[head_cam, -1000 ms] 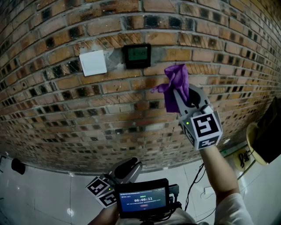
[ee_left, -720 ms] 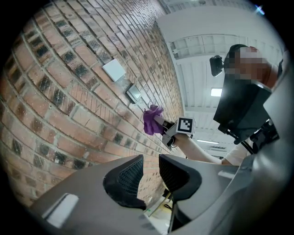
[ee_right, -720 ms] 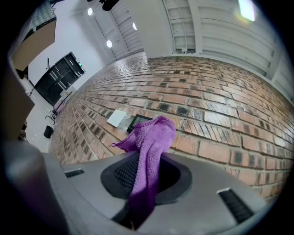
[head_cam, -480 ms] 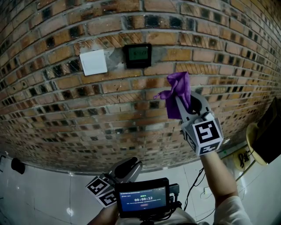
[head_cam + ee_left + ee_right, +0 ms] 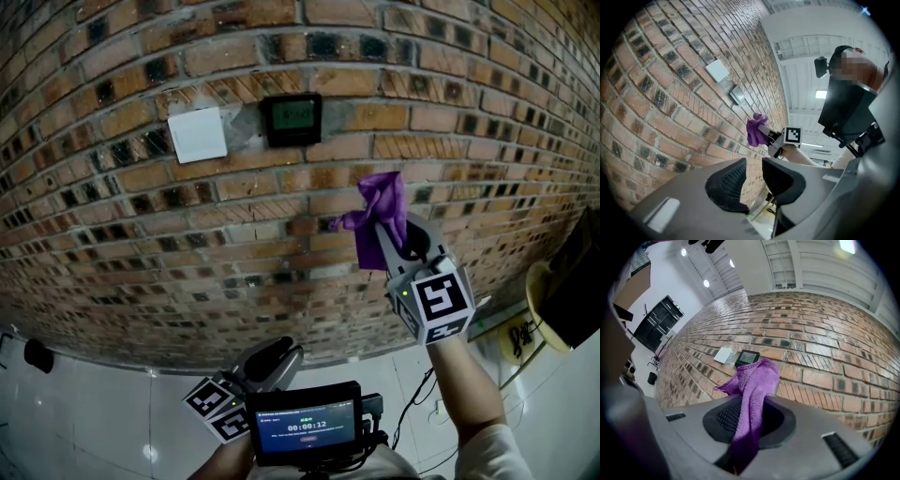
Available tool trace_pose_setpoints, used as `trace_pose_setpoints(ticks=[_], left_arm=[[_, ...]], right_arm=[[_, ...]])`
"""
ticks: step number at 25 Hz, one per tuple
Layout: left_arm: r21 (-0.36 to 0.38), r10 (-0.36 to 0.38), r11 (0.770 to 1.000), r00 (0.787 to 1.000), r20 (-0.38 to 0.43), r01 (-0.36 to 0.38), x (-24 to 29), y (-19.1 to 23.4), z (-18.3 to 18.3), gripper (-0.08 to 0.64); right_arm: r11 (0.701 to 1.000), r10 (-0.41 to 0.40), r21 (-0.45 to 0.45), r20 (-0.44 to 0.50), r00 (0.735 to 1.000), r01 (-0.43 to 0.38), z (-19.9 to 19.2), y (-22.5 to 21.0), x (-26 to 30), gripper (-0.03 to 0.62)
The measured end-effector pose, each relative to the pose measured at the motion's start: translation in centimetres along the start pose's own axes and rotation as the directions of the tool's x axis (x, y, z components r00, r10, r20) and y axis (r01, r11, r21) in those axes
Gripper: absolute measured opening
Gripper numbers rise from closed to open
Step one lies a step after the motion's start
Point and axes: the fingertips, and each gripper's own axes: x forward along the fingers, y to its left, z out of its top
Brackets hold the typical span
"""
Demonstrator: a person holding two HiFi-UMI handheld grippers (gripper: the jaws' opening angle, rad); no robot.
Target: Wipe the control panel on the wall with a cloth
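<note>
The control panel (image 5: 292,118), a small black box with a green screen, is fixed to the brick wall (image 5: 112,234); it also shows in the right gripper view (image 5: 747,357) and the left gripper view (image 5: 737,94). My right gripper (image 5: 386,230) is shut on a purple cloth (image 5: 378,208), held up below and to the right of the panel, apart from it. The cloth (image 5: 752,390) hangs between the jaws of that gripper (image 5: 750,420). My left gripper (image 5: 277,358) stays low by my body, its jaws (image 5: 753,176) a narrow gap apart with nothing between them.
A white switch plate (image 5: 198,134) sits just left of the panel. A small screen with a timer (image 5: 305,429) is below me. Cables (image 5: 441,411) lie on the white floor, a yellowish object (image 5: 542,305) is at the right, and a dark item (image 5: 37,354) at the left.
My right gripper has moved down and slightly right with the cloth, farther from the panel. The left gripper has not moved.
</note>
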Motion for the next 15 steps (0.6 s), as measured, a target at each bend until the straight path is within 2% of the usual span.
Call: trace_pose_setpoints(ticks=[15], left_arm=[[-0.015,0.015,1.000,1.000,0.008,-0.015,-0.1,0.6,0.0,0.109]], right_arm=[[0.996,0.029,0.087,-0.037,0.999,-0.026,-2.1,1.8,-1.5,0.081]])
